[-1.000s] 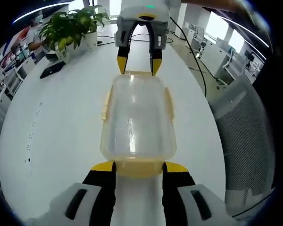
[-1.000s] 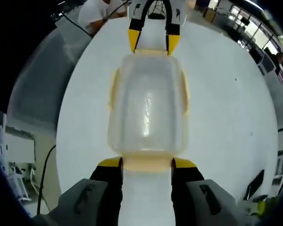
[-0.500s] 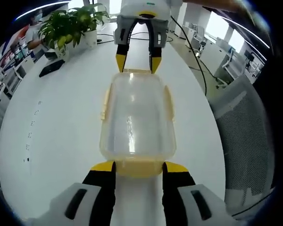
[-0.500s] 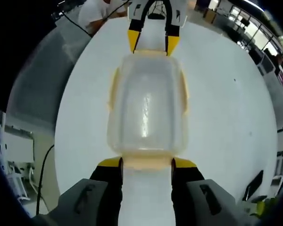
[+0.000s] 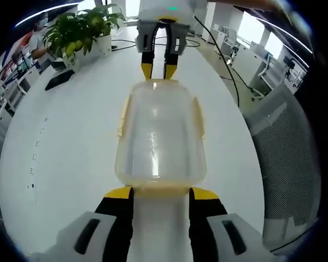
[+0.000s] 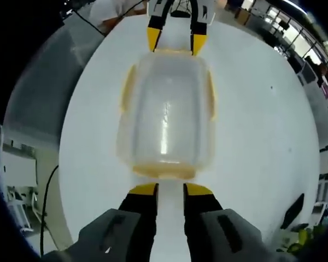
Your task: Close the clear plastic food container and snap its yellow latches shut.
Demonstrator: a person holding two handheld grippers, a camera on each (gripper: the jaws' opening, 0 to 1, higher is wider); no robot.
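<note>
A: Where is the clear plastic food container (image 5: pixel 159 136)?

B: It sits with its lid on in the middle of the white tabletop (image 5: pixel 71 142), lengthwise between the two grippers. Yellow latches (image 6: pixel 127 88) show along its long sides and at both short ends.

A: And the left gripper (image 5: pixel 160 194)?

B: In the left gripper view its yellow-tipped jaws stand parted, one on each side of the yellow latch at the container's near end, right up against it. Whether they press it, I cannot tell. In the right gripper view the same jaws sit apart at the far end.

A: The right gripper (image 6: pixel 170 189)?

B: Its jaws are drawn nearly together with a narrow gap, holding nothing, just short of the near end latch and not touching it.

A: Anything around?

B: A potted plant (image 5: pixel 85 30) and a dark flat object (image 5: pixel 60 80) on the far tabletop, a black cable (image 5: pixel 221 54), and a grey mesh office chair (image 5: pixel 287 147) beside the tabletop.
</note>
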